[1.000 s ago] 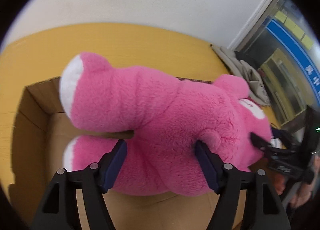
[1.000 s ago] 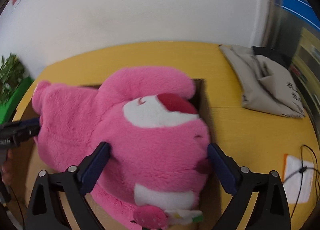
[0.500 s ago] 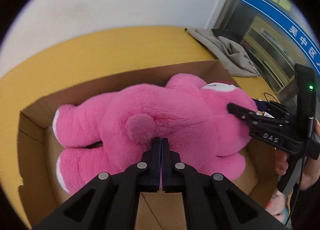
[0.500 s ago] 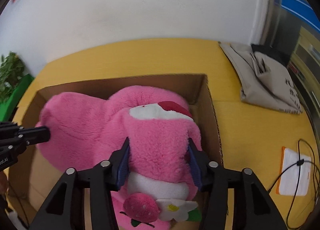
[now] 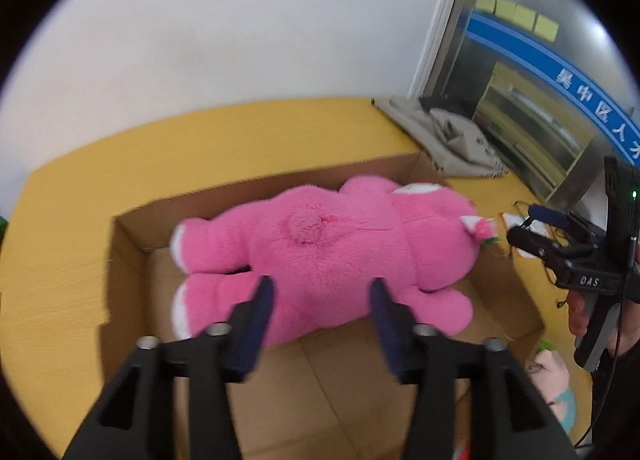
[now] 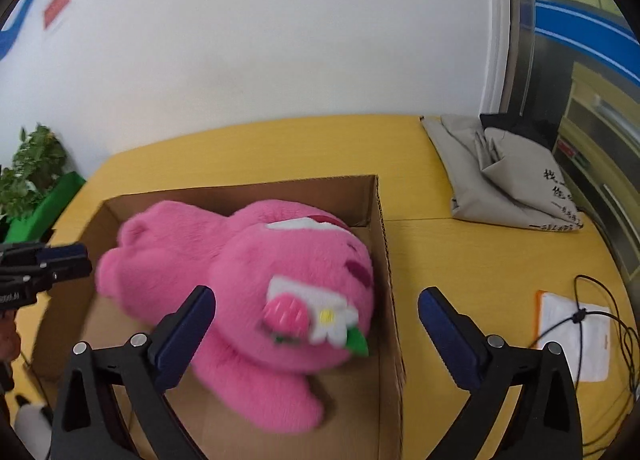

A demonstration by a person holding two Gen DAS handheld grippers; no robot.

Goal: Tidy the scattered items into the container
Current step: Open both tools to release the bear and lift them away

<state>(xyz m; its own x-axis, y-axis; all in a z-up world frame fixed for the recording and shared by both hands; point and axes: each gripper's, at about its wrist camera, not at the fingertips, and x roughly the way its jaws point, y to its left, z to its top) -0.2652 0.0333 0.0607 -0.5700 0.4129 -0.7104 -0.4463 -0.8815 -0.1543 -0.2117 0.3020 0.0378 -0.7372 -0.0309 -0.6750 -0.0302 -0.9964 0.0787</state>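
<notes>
one pink bear (image 5: 328, 256) is seen lying in one box (image 5: 132, 244) on the bench (image 6: 480, 256). both grippers, left (image 5: 320, 296) and right (image 6: 316, 312), have just been opening and hold nothing. the bear's face is blurred.

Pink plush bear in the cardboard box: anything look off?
Nothing stands out. The pink plush bear lies on its side inside the open cardboard box, undamaged, though it nearly fills the box's length. Both grippers' jaws stand clear.

I am seeing 1 pink plush bear (image 6: 240, 280) lying in 1 cardboard box (image 6: 384, 244) on 1 yellow table (image 6: 480, 260). I am holding 2 grippers, the left gripper (image 5: 320, 292) and the right gripper (image 6: 316, 312). 1 grey bag (image 6: 500, 180), 1 white packet (image 6: 572, 336) and 1 potted plant (image 6: 32, 164) are sitting around.
</notes>
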